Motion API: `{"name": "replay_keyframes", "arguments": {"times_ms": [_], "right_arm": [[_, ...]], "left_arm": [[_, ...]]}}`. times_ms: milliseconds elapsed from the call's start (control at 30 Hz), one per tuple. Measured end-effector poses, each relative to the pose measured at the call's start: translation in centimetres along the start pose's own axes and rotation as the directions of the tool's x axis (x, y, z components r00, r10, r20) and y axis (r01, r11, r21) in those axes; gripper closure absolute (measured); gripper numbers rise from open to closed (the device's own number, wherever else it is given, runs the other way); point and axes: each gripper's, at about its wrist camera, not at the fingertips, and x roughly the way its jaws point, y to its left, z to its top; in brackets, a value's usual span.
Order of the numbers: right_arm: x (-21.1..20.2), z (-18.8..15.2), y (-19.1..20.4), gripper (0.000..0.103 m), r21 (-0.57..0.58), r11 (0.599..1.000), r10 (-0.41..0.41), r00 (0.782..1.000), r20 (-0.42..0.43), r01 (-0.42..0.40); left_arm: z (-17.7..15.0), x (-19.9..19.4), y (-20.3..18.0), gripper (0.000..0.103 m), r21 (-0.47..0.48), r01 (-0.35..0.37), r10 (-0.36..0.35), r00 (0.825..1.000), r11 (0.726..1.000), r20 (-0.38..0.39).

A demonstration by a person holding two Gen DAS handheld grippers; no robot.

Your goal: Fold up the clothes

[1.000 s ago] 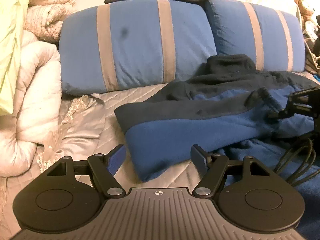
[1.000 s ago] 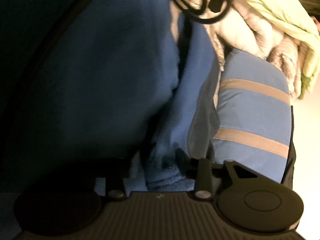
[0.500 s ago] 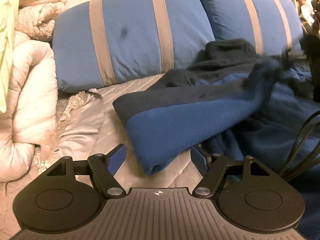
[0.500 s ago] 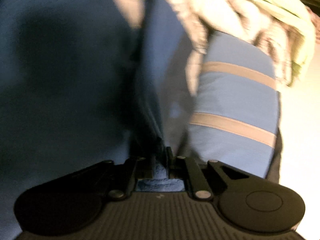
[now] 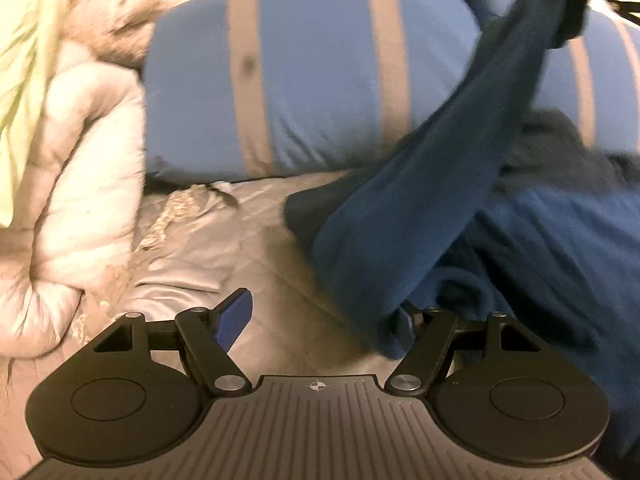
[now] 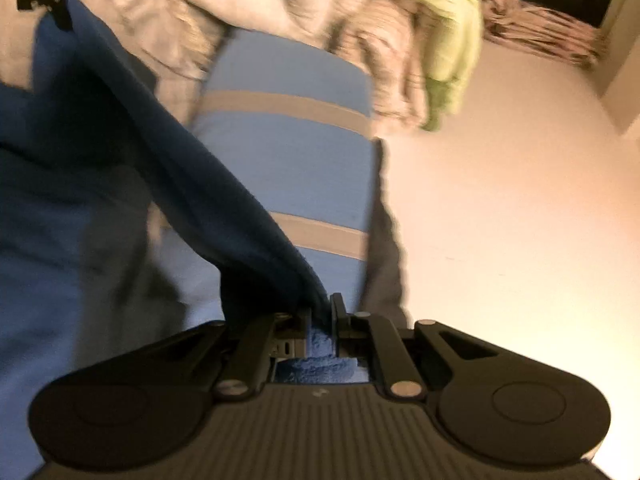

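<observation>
Pinching a fold of the blue fleece garment [image 6: 132,184], my right gripper [image 6: 322,322] has its fingers pressed together on the cloth and holds it lifted above the bed. From the left wrist view that fleece [image 5: 420,184] runs as a taut band from upper right down to the grey quilted bedspread [image 5: 260,248], in front of the blue striped pillow [image 5: 312,80]. My left gripper [image 5: 320,316] is spread wide, its right finger partly buried under the fleece's lower edge, gripping nothing.

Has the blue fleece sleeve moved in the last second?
Yes. The blue fleece sleeve now rises diagonally up across the striped pillow, lifted by the right gripper.
</observation>
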Motion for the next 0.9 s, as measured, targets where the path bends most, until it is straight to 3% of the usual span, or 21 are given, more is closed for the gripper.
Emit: {"name": "replay_keyframes", "arguments": {"times_ms": [167, 267, 433, 600, 667, 800, 900], "right_arm": [[1.6, -1.4, -2.2, 0.095, 0.023, 0.996, -0.083, 0.995, -0.056, 0.085], [2.5, -1.9, -3.3, 0.095, 0.048, 0.99, -0.128, 0.988, -0.087, 0.132], [4.1, -2.3, -5.9, 0.095, 0.096, 0.978, -0.172, 0.976, -0.136, 0.186], [5.6, -2.3, -8.2, 0.095, 0.106, 0.973, -0.186, 0.968, -0.17, 0.205], [6.0, -2.6, -8.7, 0.095, 0.111, 0.972, -0.187, 0.965, -0.184, 0.21], [6.5, -3.5, -9.0, 0.095, 0.114, 0.975, -0.163, 0.966, -0.202, 0.189], [6.5, -4.0, -8.7, 0.095, 0.114, 0.979, -0.143, 0.969, -0.204, 0.169]], "left_arm": [[2.4, -0.1, 0.3, 0.026, -0.009, -0.038, 0.039, 0.997, 0.999, 0.073], [3.7, 0.5, -0.6, 0.023, -0.019, -0.05, 0.051, 0.996, 0.999, 0.077], [3.5, 2.6, -2.6, 0.023, -0.057, 0.127, -0.126, 0.992, 0.99, 0.018], [1.2, 3.5, -6.1, 0.023, 0.052, 0.175, -0.175, 0.984, 0.983, -0.016], [0.3, 3.9, -7.0, 0.023, 0.116, 0.171, -0.167, 0.985, 0.978, -0.043], [-1.4, 4.0, -7.5, 0.022, 0.249, 0.063, -0.053, 0.998, 0.966, -0.045], [-2.2, 3.3, -7.2, 0.022, 0.302, 0.018, -0.011, 1.0, 0.953, -0.023]]}}
